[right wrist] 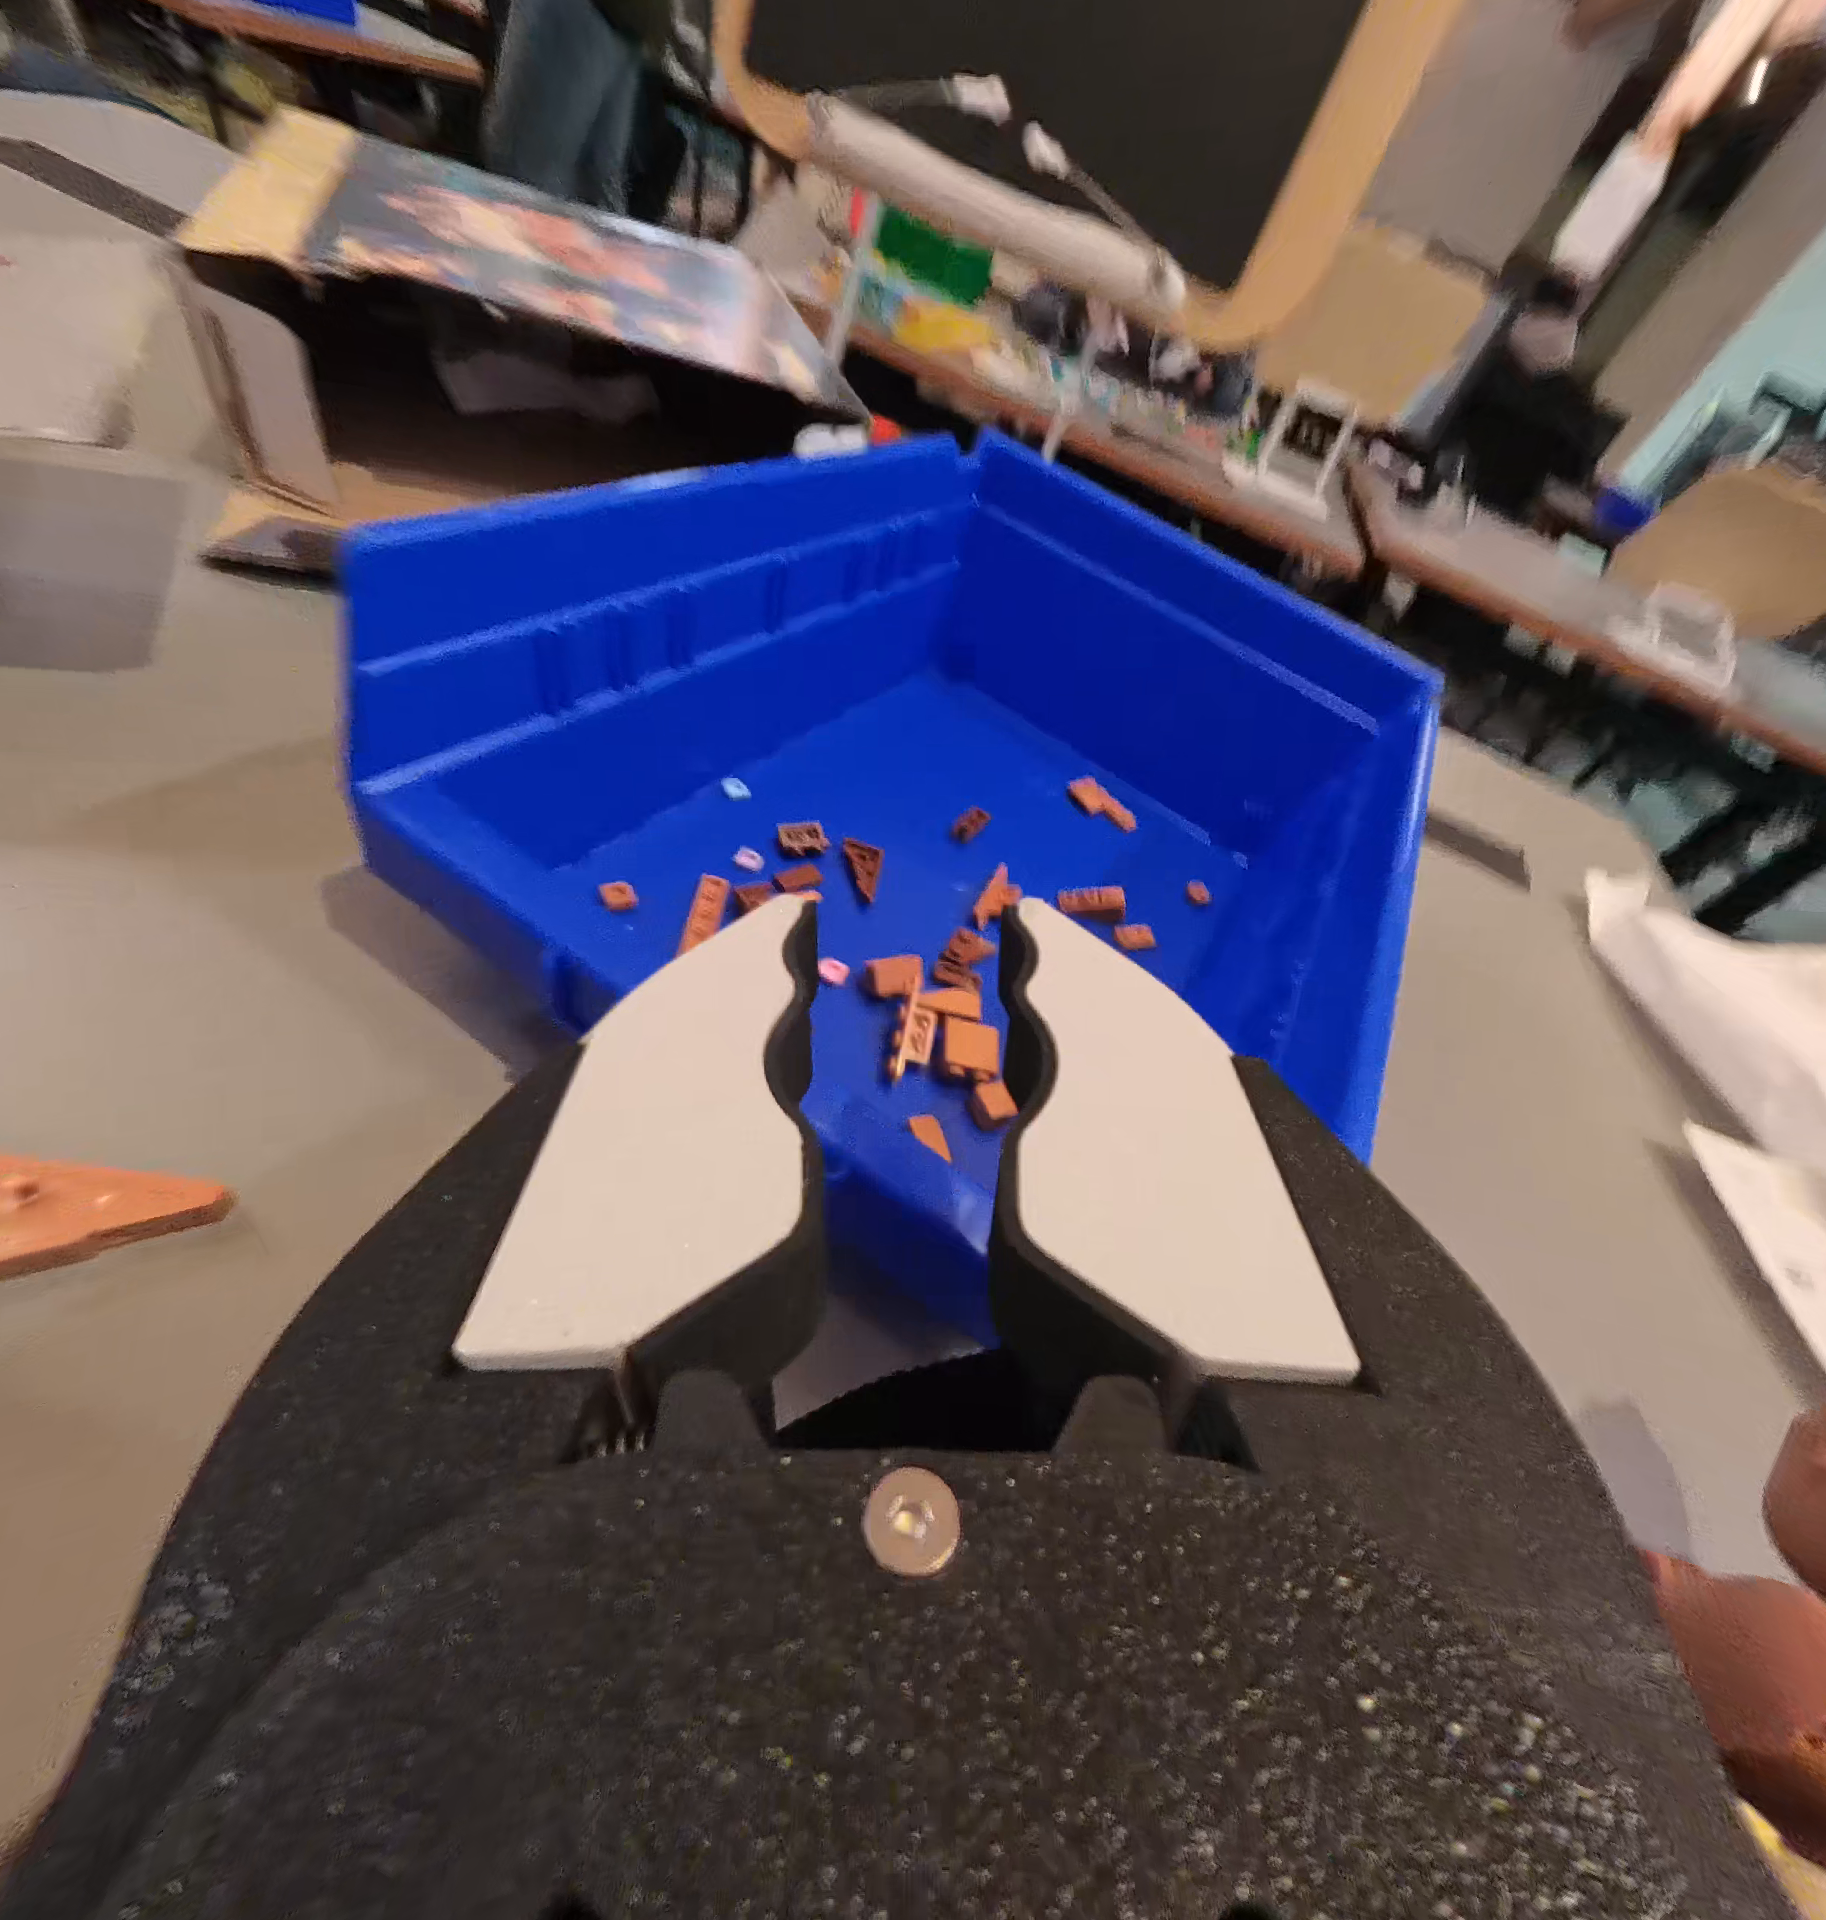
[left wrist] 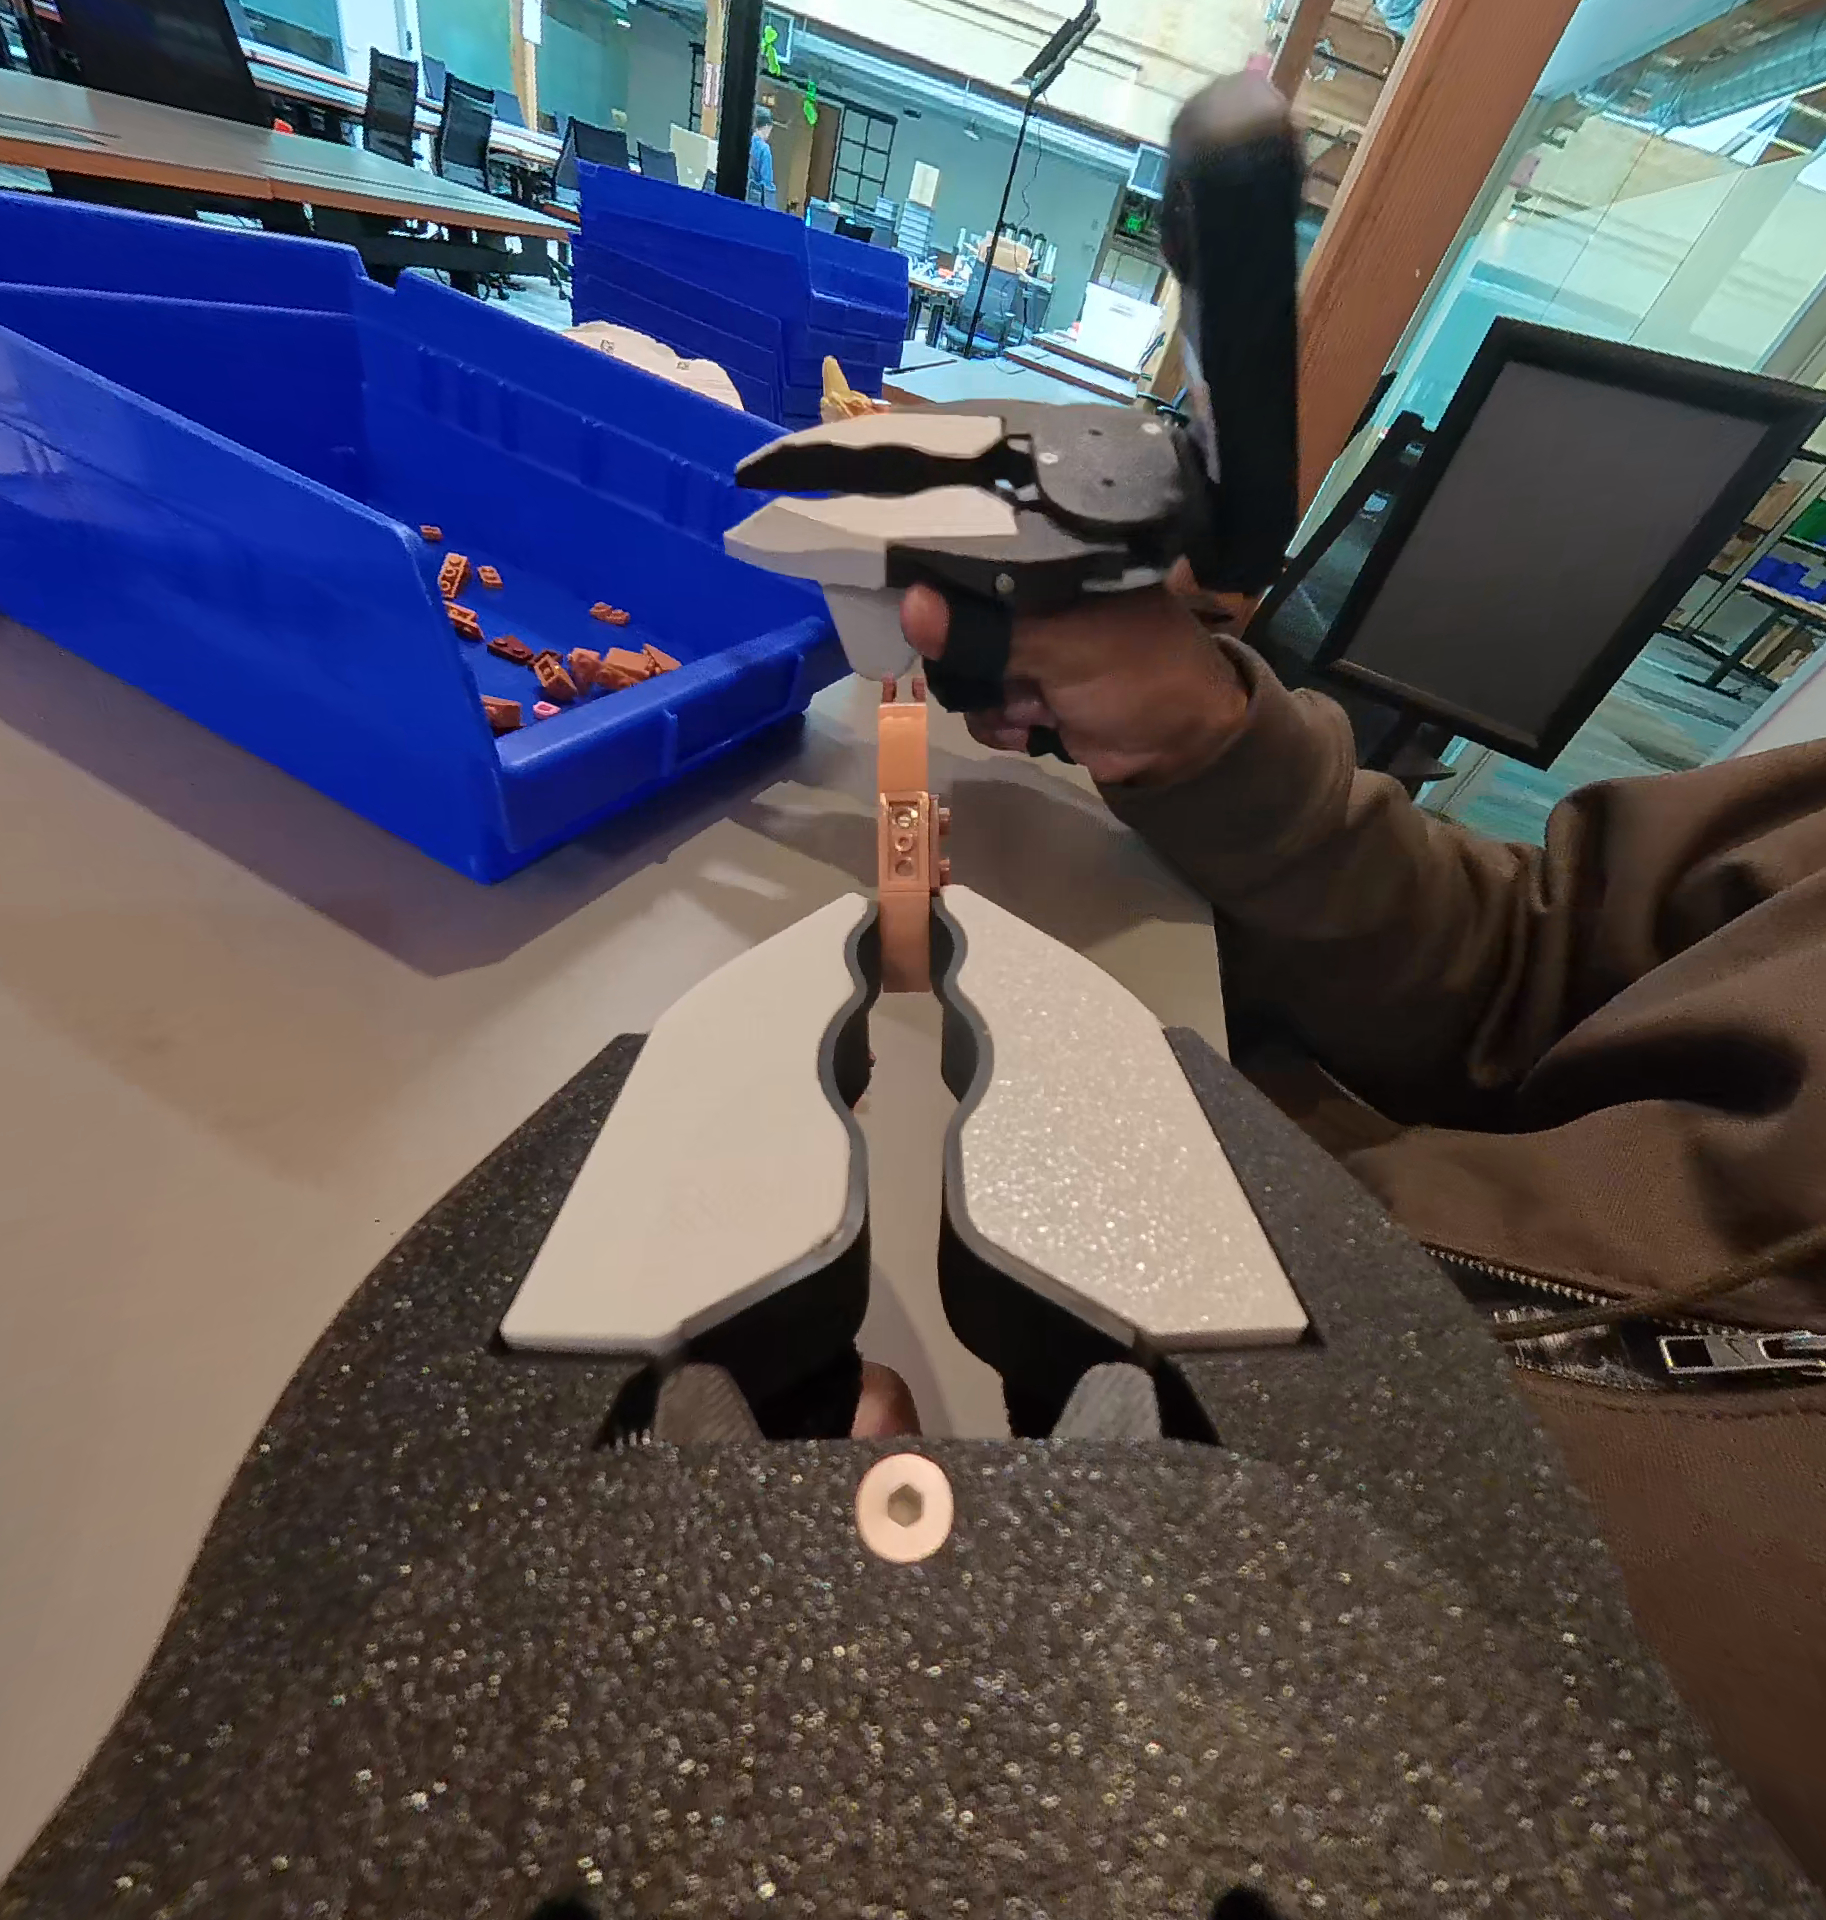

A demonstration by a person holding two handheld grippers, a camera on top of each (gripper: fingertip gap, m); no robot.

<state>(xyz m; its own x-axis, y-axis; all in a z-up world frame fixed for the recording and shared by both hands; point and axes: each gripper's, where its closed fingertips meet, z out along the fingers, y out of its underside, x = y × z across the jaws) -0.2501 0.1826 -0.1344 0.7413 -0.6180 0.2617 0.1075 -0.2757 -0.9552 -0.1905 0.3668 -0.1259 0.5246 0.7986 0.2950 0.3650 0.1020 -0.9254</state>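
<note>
Our left claw (left wrist: pixel 904 920) is nearly closed, its smooth grey fingertips (left wrist: pixel 976 935) pinching a thin tan plate (left wrist: pixel 904 831) of studded plastic, held on edge and pointing to 12 o'clock. Our right claw (right wrist: pixel 909 914) is open and bare, hovering over a glossy blue bin (right wrist: pixel 1304 935) with small brown bricks (right wrist: pixel 966 1039) scattered on its floor. In the left view the bin (left wrist: pixel 618 769) sits at 10 o'clock on the matte grey table (left wrist: pixel 161 1039).

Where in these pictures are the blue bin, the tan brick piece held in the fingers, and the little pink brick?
blue bin (right wrist: pixel 1314 935): right wrist view, on its right side wall.
tan brick piece (left wrist: pixel 904 831): left wrist view, on its studded middle section.
pink brick (right wrist: pixel 833 971): right wrist view, on its top face.
</note>
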